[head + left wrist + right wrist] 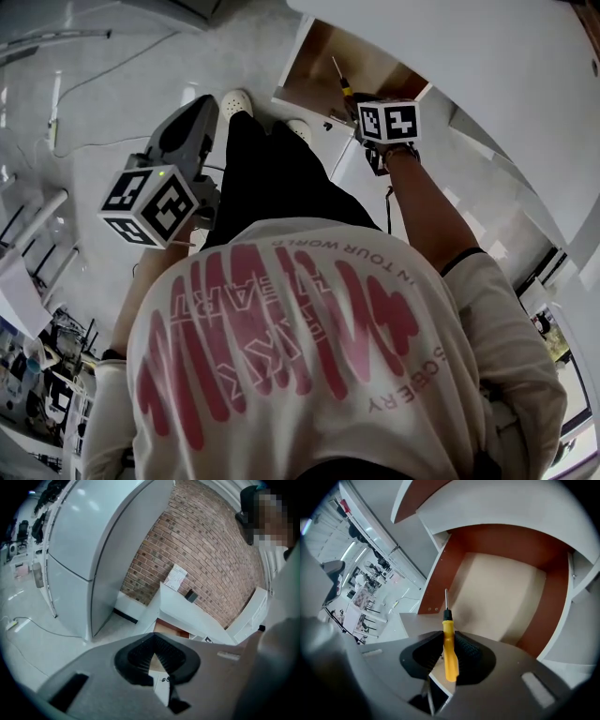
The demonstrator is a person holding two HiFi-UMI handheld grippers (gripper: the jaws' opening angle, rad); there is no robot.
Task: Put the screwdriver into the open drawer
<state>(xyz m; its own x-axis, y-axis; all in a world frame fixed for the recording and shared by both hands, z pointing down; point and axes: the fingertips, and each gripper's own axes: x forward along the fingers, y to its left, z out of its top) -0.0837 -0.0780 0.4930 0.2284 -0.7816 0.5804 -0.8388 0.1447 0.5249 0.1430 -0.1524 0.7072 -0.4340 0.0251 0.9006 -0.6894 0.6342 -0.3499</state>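
Observation:
A screwdriver [450, 653] with a yellow handle and a thin metal shaft [446, 599] is gripped between the pads of my right gripper [449, 637]. Its tip points down into the open drawer [551, 602], which has brown walls and a pale bare bottom. From the head view, the right gripper [361, 110] hangs just over the drawer [314, 61], with the screwdriver [343, 86] sticking out ahead of it. My left gripper [208, 105] is held out to the left, away from the drawer [171, 629]. Its jaws [152, 639] meet at the tips, with nothing between them.
The drawer belongs to a white cabinet [487, 75] standing against a brick wall [206, 541]. A tall white unit [93, 550] stands to the left. Cables [112, 66] run across the pale floor. The person's white shoes [234, 101] stand close to the drawer front.

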